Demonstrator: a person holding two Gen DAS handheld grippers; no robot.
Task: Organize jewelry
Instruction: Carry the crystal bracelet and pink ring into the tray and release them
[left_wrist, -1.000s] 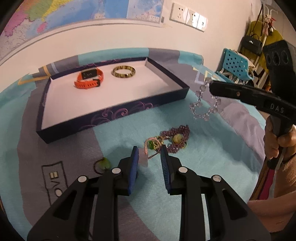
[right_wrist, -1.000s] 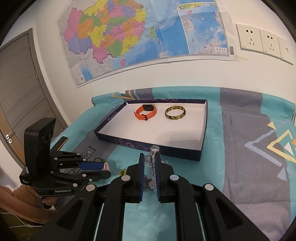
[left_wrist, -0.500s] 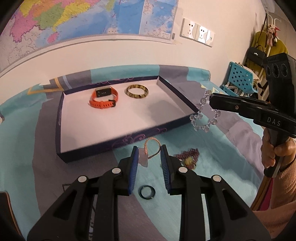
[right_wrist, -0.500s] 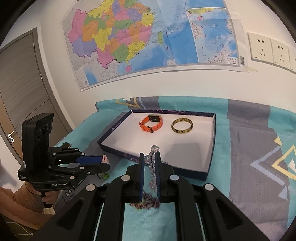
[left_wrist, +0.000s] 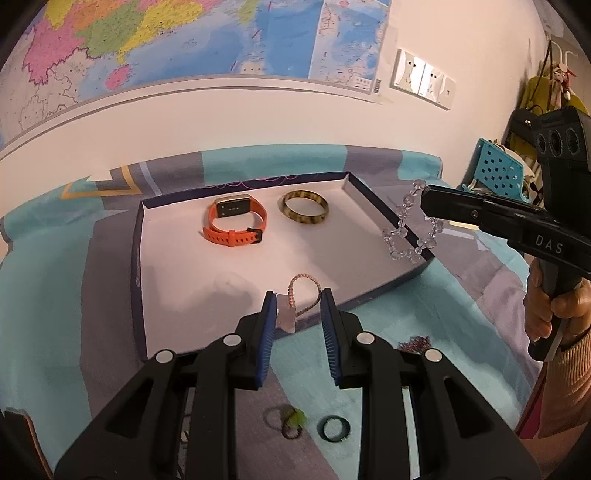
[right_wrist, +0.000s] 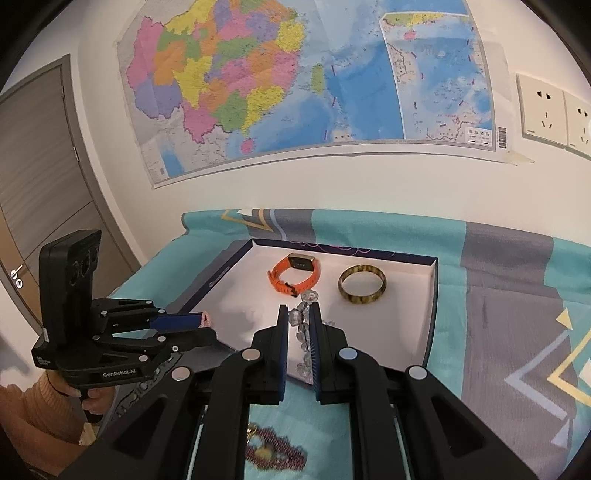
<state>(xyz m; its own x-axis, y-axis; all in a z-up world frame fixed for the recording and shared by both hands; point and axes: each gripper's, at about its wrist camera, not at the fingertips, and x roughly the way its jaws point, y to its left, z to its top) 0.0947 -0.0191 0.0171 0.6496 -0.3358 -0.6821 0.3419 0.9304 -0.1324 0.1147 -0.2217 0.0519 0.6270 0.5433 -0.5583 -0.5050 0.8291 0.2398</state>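
You're mid-carry: left gripper (left_wrist: 298, 308) clamps the pink bracelet (left_wrist: 303, 293), right gripper (right_wrist: 298, 320) the crystal bead bracelet (right_wrist: 303, 328); next, lower both into the tray (left_wrist: 177, 258) and release.

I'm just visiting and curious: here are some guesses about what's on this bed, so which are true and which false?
1. An orange smartwatch lies in the tray. True.
2. The right gripper holds a clear bead bracelet. True.
3. The left gripper is empty. False: a thin pink bracelet with a pale charm hangs between its fingers.
4. The amber bangle sits left of the smartwatch in the left wrist view. False: it sits to the right.
5. A black ring lies on the bedspread, outside the tray. True.
6. The tray holds four pieces. False: only the smartwatch and the bangle lie in it.
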